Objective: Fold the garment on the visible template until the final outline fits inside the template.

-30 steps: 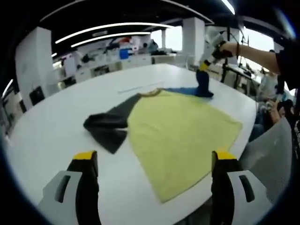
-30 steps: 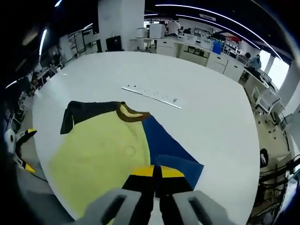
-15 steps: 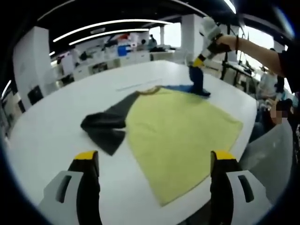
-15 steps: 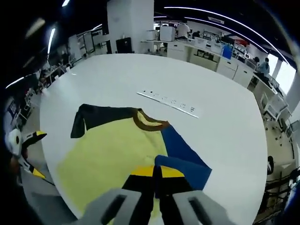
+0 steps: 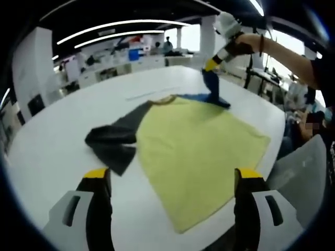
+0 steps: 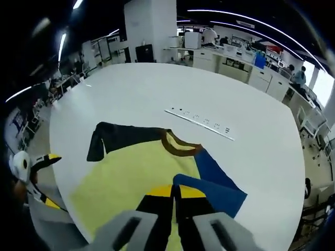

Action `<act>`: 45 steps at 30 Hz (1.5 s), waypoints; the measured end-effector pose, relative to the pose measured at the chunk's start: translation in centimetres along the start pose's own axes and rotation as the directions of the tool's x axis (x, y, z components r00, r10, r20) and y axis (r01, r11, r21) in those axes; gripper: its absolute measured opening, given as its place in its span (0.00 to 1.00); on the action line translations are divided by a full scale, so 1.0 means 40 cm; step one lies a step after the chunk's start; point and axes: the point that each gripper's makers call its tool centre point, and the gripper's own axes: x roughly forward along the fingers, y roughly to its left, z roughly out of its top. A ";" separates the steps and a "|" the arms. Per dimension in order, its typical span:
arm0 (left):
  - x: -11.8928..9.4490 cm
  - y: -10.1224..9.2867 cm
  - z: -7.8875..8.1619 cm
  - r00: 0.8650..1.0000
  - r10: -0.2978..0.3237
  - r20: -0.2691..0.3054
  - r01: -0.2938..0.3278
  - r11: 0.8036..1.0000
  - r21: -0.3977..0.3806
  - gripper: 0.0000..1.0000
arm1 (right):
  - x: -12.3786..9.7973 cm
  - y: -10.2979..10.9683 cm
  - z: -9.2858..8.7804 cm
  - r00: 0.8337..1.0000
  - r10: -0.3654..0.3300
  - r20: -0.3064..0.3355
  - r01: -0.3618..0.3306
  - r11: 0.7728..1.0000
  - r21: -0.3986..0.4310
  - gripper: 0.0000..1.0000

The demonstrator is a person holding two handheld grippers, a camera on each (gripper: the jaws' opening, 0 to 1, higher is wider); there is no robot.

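Observation:
A T-shirt lies flat on the white table point(image 5: 47, 141), with a yellow body point(image 5: 196, 144), a brown collar point(image 6: 179, 147) and a black sleeve point(image 5: 111, 144). Its blue sleeve point(image 5: 212, 89) is pulled up off the table. My right gripper point(image 6: 174, 191) is shut on the blue sleeve's point(image 6: 215, 184) end, above the yellow body point(image 6: 131, 178). In the left gripper view the right gripper point(image 5: 213, 64) is at the shirt's far side. My left gripper point(image 5: 171, 175) hangs open over the near hem, with nothing between its fingers. It is also in the right gripper view, where the left gripper point(image 6: 37, 170) is at the table's edge.
A thin white strip with dark marks point(image 6: 200, 124) lies on the table beyond the collar. A person's arm point(image 5: 285, 52) reaches in from the right. A grey chair back point(image 5: 303, 167) stands by the table's near right edge. Desks and cabinets point(image 5: 125, 57) line the room behind.
My right gripper has lifted the blue sleeve higher and carried it inward over the shirt, toward the collar. The left gripper has stayed open over the near hem.

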 end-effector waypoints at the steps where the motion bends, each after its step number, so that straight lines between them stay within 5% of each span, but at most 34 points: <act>1: 0.001 0.001 0.001 1.000 0.000 0.001 0.000 1.000 0.000 0.94 | 0.002 0.009 0.004 1.000 0.007 0.002 -0.007 1.000 -0.002 0.00; 33: 0.033 -0.013 0.009 0.999 -0.031 -0.015 0.031 1.000 -0.005 0.94 | 0.104 0.223 0.158 0.991 0.130 0.037 -0.127 0.990 -0.065 0.00; 45: 0.030 -0.001 -0.016 0.999 -0.019 -0.033 0.018 0.999 -0.026 0.94 | 0.160 0.293 0.127 0.986 0.164 -0.016 -0.165 0.981 -0.099 0.00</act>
